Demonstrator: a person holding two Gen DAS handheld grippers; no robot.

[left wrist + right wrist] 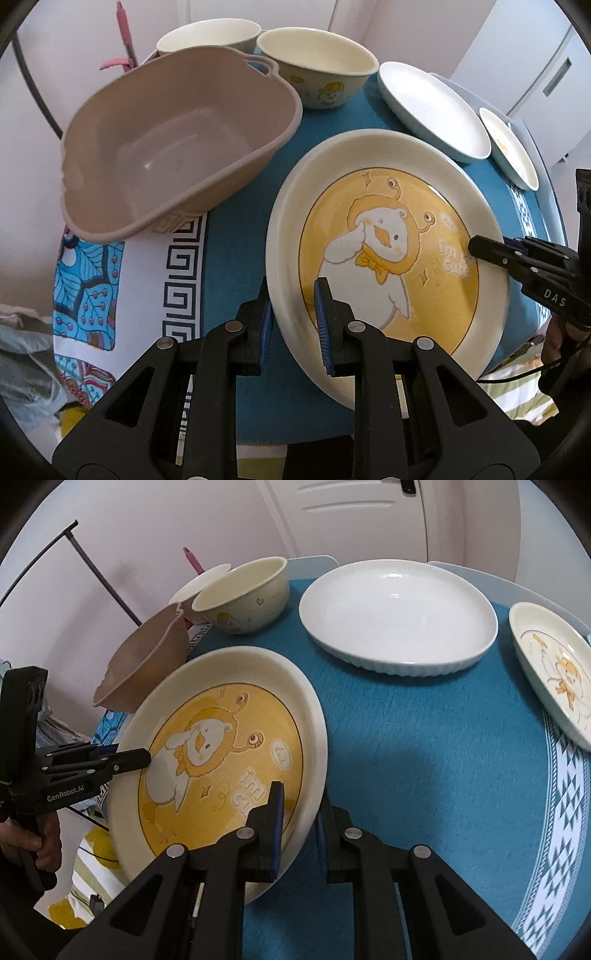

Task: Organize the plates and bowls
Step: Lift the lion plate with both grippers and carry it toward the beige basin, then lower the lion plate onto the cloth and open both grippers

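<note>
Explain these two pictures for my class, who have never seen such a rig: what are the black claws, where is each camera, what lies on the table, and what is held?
No robot: a person holds two handheld grippers, each carrying a camera looking along its fingers. The left gripper and right gripper each straddle opposite rims of the yellow duck plate. On the blue tablecloth lie a pinkish basin, two cream bowls, a white dish and a smaller duck plate.
</note>
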